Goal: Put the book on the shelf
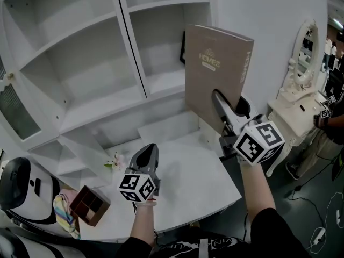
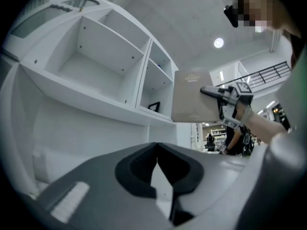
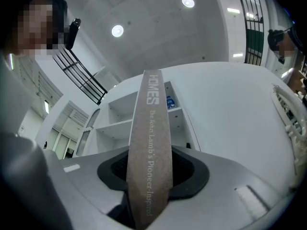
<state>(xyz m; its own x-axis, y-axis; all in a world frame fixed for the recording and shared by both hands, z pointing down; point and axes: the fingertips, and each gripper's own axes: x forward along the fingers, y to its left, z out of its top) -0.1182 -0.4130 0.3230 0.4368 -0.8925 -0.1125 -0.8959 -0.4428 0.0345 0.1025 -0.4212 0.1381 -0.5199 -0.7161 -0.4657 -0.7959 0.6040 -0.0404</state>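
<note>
right claw (image 3: 151, 174) clamps book (image 3: 149, 123) spine, cover overhead

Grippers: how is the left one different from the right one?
The right gripper is clamped on the book. The left gripper has its jaws shut on nothing. The right gripper is up near the shelf, while the left gripper is lower, over the white table. Both carry a marker cube.
</note>
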